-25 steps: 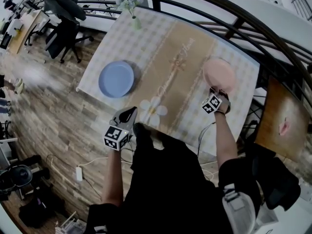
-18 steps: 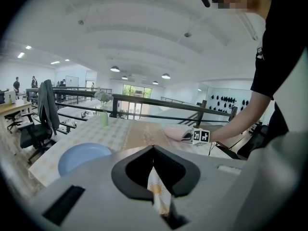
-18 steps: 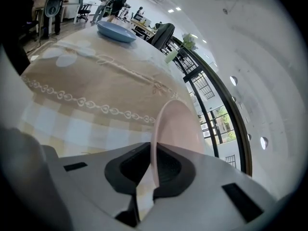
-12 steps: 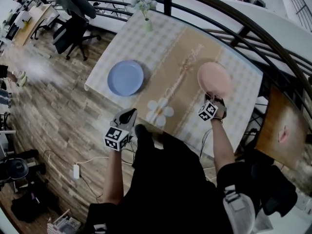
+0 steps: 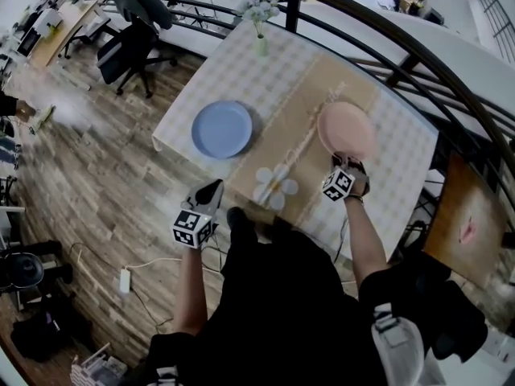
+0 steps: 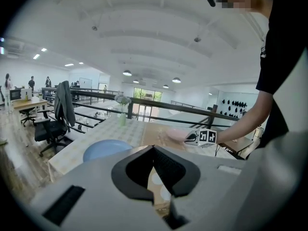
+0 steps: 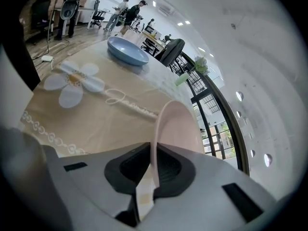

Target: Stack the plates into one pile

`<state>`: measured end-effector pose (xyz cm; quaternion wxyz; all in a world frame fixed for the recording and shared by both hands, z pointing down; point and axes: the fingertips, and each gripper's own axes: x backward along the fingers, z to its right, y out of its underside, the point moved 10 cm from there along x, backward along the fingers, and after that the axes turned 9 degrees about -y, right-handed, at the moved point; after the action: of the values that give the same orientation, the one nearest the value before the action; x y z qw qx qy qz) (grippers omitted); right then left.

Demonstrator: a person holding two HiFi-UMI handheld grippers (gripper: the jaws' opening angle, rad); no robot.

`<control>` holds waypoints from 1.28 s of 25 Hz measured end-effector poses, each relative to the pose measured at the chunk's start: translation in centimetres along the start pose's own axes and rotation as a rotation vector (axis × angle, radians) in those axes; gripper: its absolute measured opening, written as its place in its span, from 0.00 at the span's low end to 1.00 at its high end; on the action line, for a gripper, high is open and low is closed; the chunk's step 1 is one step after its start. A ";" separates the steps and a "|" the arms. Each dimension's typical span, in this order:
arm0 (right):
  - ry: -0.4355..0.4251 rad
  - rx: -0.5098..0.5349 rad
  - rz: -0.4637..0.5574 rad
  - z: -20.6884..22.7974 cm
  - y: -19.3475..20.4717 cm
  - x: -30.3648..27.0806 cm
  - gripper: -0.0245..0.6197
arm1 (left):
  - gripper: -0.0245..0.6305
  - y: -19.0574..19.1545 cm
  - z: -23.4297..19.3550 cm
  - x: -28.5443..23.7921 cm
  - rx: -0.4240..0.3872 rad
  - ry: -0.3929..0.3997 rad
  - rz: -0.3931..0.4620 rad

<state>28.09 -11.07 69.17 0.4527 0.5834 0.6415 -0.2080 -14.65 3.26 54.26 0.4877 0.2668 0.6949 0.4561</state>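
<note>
A pink plate point(image 5: 346, 129) hangs tilted over the right side of the beige runner. My right gripper point(image 5: 348, 164) is shut on its near rim. In the right gripper view the pink plate point(image 7: 176, 124) stands on edge between the pads of my right gripper point(image 7: 153, 150). A blue plate point(image 5: 221, 129) lies flat on the left part of the checked table point(image 5: 201, 79); it also shows as blue plate point(image 7: 127, 51) and blue plate point(image 6: 106, 150). My left gripper point(image 5: 209, 191) hovers at the near table edge, jaws shut with nothing in them, left gripper point(image 6: 154, 149).
A small vase of flowers point(image 5: 261, 40) stands at the table's far edge. A dark railing point(image 5: 386, 30) curves behind and to the right of the table. An office chair point(image 5: 133, 51) sits on the wood floor at left. A flower print point(image 5: 276, 187) marks the runner's near end.
The right gripper has carried the pink plate leftward, closer to the blue plate. The left gripper has shifted a little along the near table edge.
</note>
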 end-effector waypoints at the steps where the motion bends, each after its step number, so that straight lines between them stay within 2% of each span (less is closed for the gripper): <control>1: -0.001 0.008 0.005 0.0 -0.7 0.0 0.07 | 0.04 0.0 -0.4 0.2 0.002 -0.005 0.003; 14: -0.043 0.117 0.108 -3.0 -11.4 -0.9 0.07 | 0.04 0.7 -5.3 2.3 0.026 -0.035 0.014; 19: -0.062 0.191 0.131 -4.5 -14.8 -1.2 0.07 | 0.04 1.1 -7.4 3.4 0.040 -0.050 0.023; 32: -0.089 0.276 0.192 -7.4 -22.8 -1.8 0.07 | 0.04 2.0 -12.2 5.1 0.063 -0.066 0.022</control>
<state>4.10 -11.49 68.42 0.4138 0.6889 0.5275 -0.2756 -28.00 3.80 55.15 0.4967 0.3045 0.6896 0.4301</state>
